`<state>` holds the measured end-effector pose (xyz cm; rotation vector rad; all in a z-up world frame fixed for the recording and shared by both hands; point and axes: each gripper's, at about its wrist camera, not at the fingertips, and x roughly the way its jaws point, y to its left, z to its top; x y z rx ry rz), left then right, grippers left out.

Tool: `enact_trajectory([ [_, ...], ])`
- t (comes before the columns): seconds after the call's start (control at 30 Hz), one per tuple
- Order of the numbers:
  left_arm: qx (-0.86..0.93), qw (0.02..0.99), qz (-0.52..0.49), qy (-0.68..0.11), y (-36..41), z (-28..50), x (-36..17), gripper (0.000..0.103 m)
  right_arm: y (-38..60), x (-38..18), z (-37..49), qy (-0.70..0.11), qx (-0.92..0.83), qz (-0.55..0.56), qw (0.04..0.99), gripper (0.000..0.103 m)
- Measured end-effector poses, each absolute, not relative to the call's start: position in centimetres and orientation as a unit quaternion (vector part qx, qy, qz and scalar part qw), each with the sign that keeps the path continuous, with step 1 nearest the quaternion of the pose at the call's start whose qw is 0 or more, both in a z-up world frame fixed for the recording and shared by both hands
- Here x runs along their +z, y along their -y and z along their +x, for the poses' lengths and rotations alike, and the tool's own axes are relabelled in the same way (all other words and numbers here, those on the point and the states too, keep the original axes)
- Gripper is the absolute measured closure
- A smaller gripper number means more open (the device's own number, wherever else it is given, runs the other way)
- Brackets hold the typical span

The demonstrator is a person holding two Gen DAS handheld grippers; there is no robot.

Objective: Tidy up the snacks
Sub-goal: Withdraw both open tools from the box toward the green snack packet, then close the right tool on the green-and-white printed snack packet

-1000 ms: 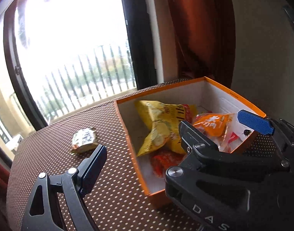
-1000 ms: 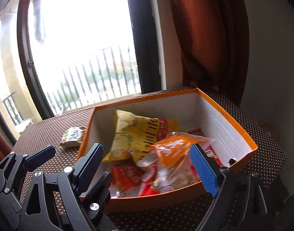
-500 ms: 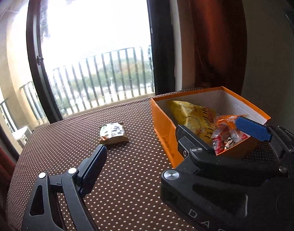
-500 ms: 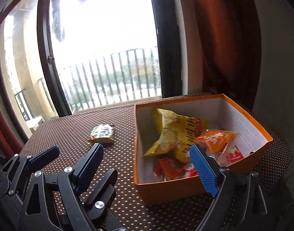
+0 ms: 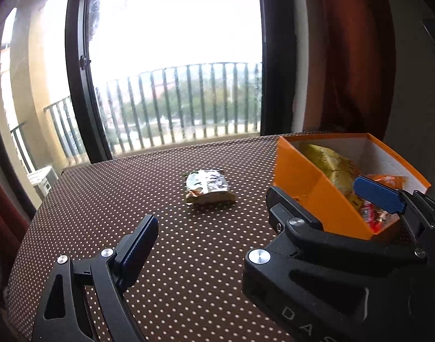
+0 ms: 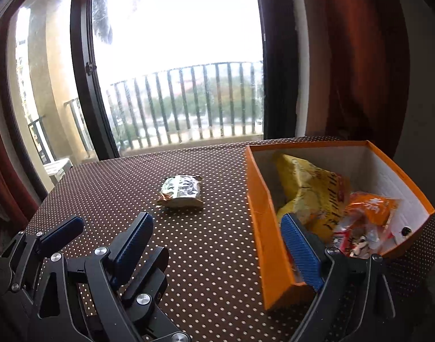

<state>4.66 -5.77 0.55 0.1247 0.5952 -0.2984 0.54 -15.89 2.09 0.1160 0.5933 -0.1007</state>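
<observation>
A small green-and-white snack packet (image 5: 207,189) (image 6: 182,192) lies alone on the dotted brown tablecloth, left of an orange cardboard box (image 5: 303,176) (image 6: 263,213). The box holds a yellow chips bag (image 6: 308,188) (image 5: 331,165), an orange packet (image 6: 371,208) and red wrappers. My left gripper (image 5: 217,228) hovers open and empty in front of the loose packet; its right finger is hidden behind the right gripper's body. My right gripper (image 6: 217,222) is open and empty too, with its right finger in front of the box's near left corner. The two grippers are side by side and overlap.
The round table (image 5: 103,199) ends at a curved edge on the left and near the window (image 5: 174,57) behind. A rust curtain (image 6: 360,57) hangs behind the box. Bare cloth lies between the grippers and the packet.
Both grippers have swung left, away from over the box. The box has slid to the right of both views and the loose packet now sits near the middle. Jaws unchanged.
</observation>
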Motion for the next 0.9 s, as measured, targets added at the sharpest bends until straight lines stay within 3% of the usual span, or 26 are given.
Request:
enact_trajectory([
  [0.4, -0.112, 0.937, 0.053, -0.327, 2.4, 12.2, -1.5, 0.014, 12.8, 0.2, 7.9, -0.328, -0.068, 0.042, 0.941, 0.0],
  [0.9, -0.084, 0.929, 0.044, -0.357, 0.4, 21.2, -3.8, 0.015, 11.2, -1.9, 17.1, -0.358, -0.047, 0.039, 0.932, 0.0],
])
